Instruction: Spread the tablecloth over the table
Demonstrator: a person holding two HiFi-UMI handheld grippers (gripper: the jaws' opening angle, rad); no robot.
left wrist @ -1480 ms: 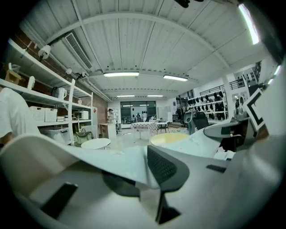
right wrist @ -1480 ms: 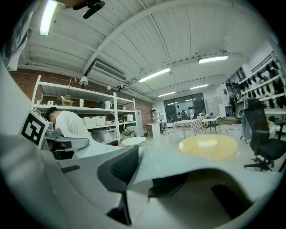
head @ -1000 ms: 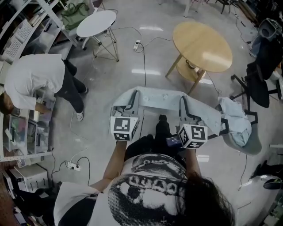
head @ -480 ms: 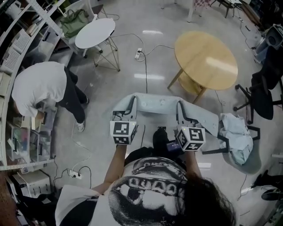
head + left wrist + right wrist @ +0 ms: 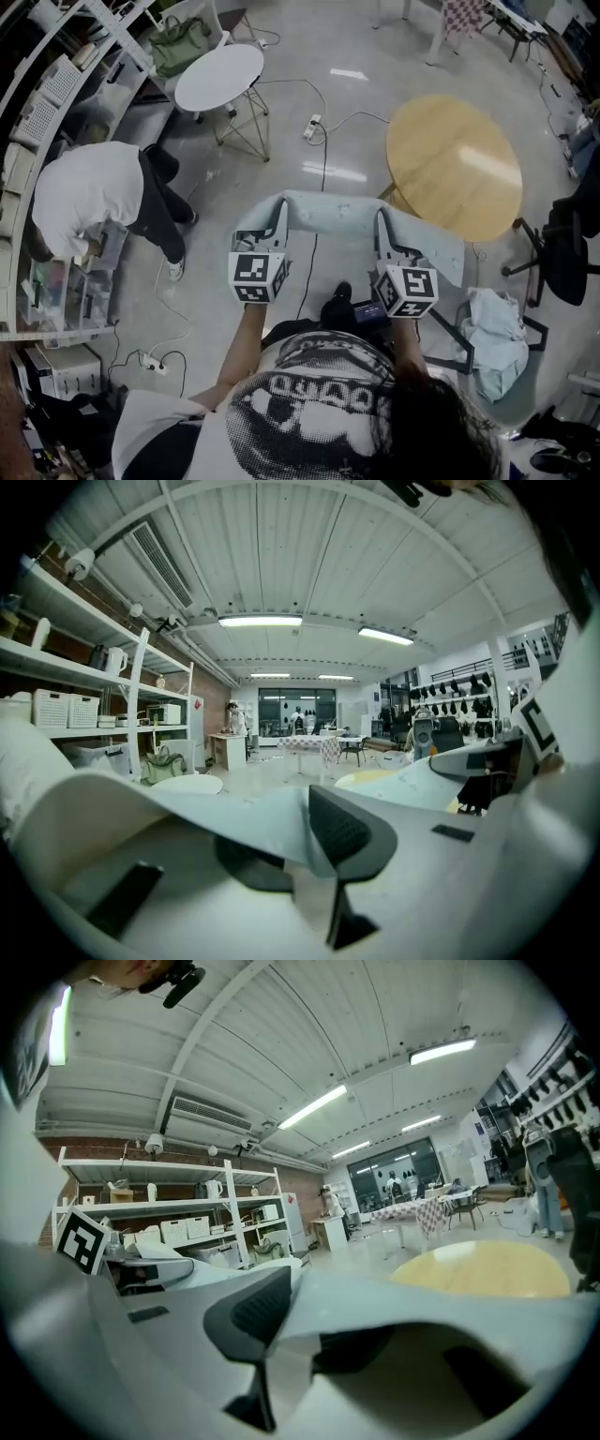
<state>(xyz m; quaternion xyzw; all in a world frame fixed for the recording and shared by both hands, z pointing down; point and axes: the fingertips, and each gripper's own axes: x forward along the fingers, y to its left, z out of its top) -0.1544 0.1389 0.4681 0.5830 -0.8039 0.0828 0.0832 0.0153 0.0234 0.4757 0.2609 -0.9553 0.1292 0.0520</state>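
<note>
Jaws narrow on both sides, each pair pinching fabric: left gripper [image 5: 275, 217] and right gripper [image 5: 382, 225] both clamp the tablecloth [image 5: 333, 212].

Head view: the pale tablecloth hangs in the air as a band stretched between the two grippers, in front of the person's chest. Its right end droops past the right gripper toward the near rim of the round wooden table [image 5: 455, 161], and none of it lies on the top. A small white table [image 5: 218, 77] stands further left, with a power strip [image 5: 312, 126] on the floor between the two tables. A person in a white top [image 5: 86, 190] bends at the shelving [image 5: 52, 89] at left. A chair [image 5: 517, 370] at lower right carries another pale cloth [image 5: 495, 337] (bunched, not spread).

Left gripper view: the dark pad [image 5: 342, 832] presses on the folded cloth edge, and fabric fills the gap and runs off to the right, where the other gripper's marker cube [image 5: 536, 726] shows. The white table, a green bag [image 5: 161, 764] and the yellowish wooden tabletop sit beyond the cloth.

Right gripper view: the same kind of grip, with the pad [image 5: 255, 1309] against the cloth edge and the sheet spreading right across the lower frame. The wooden table is just beyond the cloth and a checkered table [image 5: 412, 1209] stands far back.
</note>
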